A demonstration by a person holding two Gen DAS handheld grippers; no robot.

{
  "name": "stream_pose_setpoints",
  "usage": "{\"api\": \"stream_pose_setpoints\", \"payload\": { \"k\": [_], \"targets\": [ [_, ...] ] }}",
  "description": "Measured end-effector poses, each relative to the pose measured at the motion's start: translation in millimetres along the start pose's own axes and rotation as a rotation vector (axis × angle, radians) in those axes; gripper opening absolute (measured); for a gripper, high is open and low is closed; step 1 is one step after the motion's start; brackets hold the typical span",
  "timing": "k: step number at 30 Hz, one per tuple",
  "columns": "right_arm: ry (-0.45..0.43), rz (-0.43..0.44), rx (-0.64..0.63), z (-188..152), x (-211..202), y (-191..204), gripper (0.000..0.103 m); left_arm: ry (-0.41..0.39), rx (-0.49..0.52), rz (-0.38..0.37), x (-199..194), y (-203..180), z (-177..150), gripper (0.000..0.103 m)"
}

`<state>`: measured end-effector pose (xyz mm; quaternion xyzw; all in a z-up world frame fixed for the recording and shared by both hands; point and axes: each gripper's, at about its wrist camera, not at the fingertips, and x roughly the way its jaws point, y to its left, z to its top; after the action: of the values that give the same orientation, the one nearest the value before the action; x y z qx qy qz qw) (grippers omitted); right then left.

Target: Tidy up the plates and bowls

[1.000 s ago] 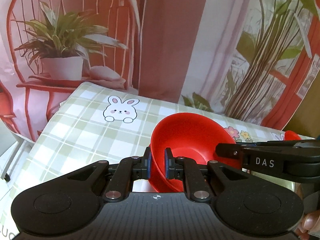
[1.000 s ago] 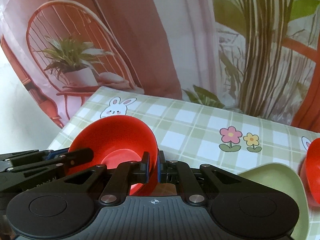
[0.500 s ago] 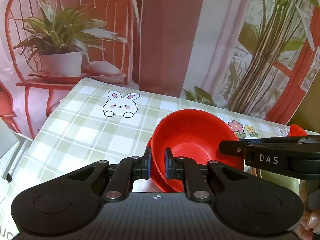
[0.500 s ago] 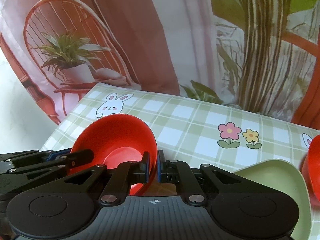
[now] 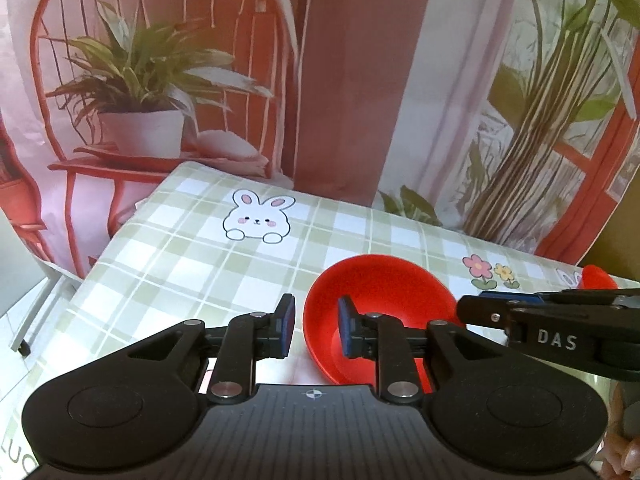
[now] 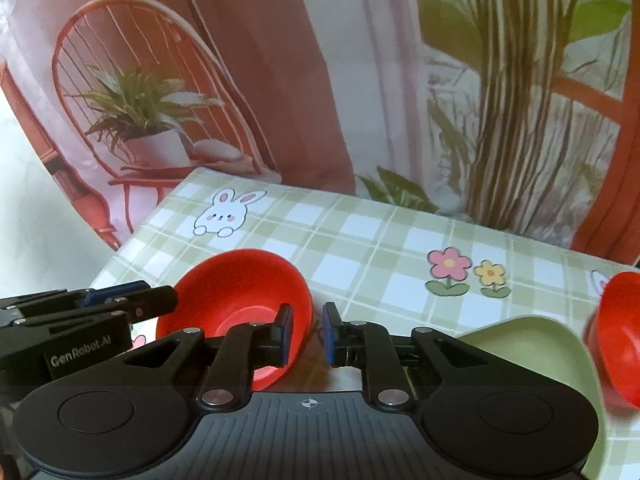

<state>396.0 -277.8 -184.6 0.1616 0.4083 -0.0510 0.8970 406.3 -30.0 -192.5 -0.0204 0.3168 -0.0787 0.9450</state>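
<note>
Both tongs, left (image 5: 313, 330) and right (image 6: 306, 334), were opening, pads astride red bowl (image 5: 380, 304) rim, not pressing.

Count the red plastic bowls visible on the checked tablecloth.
2: one red plastic bowl between both grippers, another at the right edge beside the green plate; more may lie out of view.
</note>
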Motion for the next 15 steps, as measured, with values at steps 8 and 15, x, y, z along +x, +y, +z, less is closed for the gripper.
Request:
{"api": "stream_pose_setpoints", "payload": {
  "k": [8,15],
  "targets": [
    [-0.151,-0.059,-0.068,-8.8,-55.2,-14.5,0.016,-0.051,0.022,-0.024,-26.9,-16.7,5.7,0.024],
    [-0.225,-0.103,-0.030,-21.0,-94.6,-53.8,0.016,-0.079,0.066,-0.081,-42.5,-57.3,3.2,0.034]
  ]
}}
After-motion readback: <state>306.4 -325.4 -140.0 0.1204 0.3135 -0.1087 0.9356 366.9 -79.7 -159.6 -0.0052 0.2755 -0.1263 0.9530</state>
